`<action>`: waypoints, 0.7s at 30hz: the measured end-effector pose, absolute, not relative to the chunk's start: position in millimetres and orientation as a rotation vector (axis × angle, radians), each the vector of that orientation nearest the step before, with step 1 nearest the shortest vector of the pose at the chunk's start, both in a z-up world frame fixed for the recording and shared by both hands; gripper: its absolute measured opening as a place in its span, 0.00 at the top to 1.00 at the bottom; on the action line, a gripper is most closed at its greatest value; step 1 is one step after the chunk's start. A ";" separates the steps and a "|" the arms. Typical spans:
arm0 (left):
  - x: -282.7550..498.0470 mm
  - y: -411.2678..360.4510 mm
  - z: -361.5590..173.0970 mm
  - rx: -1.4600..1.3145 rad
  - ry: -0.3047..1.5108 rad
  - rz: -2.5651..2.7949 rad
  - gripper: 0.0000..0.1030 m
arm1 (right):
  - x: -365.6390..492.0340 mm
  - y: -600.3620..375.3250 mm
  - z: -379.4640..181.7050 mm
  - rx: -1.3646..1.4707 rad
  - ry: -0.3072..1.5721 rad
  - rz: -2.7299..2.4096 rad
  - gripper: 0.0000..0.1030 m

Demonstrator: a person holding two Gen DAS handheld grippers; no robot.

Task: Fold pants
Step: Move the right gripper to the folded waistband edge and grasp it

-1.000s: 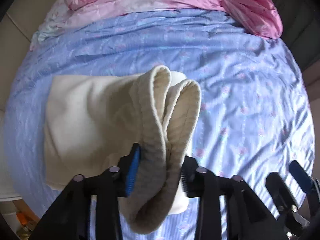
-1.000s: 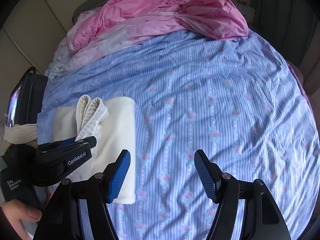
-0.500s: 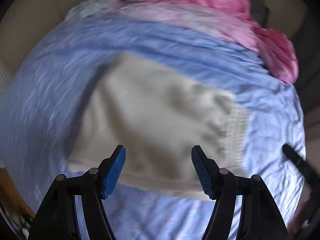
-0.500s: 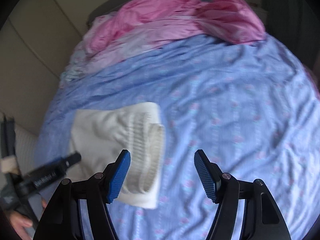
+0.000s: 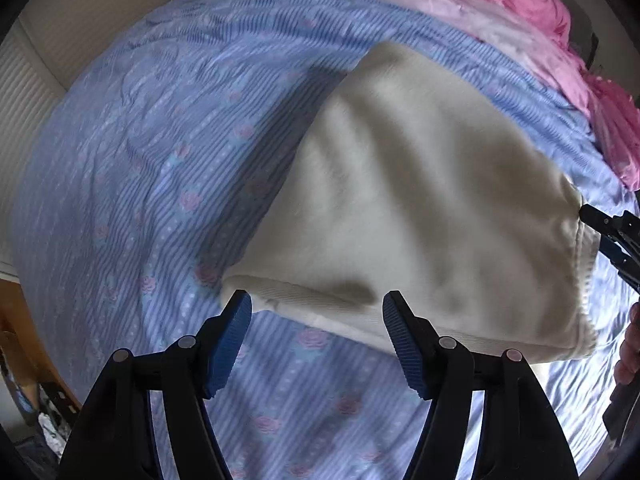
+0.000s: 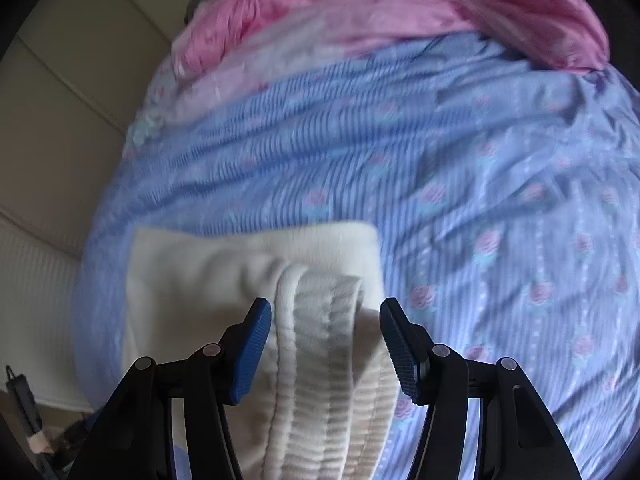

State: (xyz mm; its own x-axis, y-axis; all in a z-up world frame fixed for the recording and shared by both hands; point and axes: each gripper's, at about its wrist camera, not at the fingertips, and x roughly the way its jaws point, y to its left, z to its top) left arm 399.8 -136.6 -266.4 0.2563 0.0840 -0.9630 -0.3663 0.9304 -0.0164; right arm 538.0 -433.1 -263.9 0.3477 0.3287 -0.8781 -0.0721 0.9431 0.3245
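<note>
Your left gripper [image 5: 317, 336] is spread wide and holds nothing, its blue pads [image 5: 228, 344] just short of the near folded edge of the cream pants [image 5: 408, 200]. Your right gripper [image 6: 325, 344] is also spread, and the ribbed waistband [image 6: 328, 360] runs between its blue pads without being pinched. The pants lie folded into a compact bundle on the blue striped bedsheet [image 5: 140, 160] printed with small roses. Beyond them, at the far end of the bed, a pink quilt [image 6: 360, 4] is bunched up.
</note>
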 end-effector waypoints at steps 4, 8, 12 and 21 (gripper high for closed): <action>398.5 -129.7 -275.4 -0.264 1.303 0.322 0.35 | 531.5 -425.0 -253.9 0.145 1.156 0.243 0.86; 397.5 -129.9 -276.7 -0.255 1.303 0.315 0.35 | 511.8 -442.2 -221.2 0.250 1.098 0.273 0.91; 400.4 -134.7 -275.5 -0.243 1.303 0.303 0.35 | 499.9 -443.3 -207.2 0.259 1.067 0.290 0.92; 402.7 -141.7 -276.4 -0.205 1.312 0.304 0.34 | 500.7 -463.8 -250.8 0.285 1.171 0.175 0.93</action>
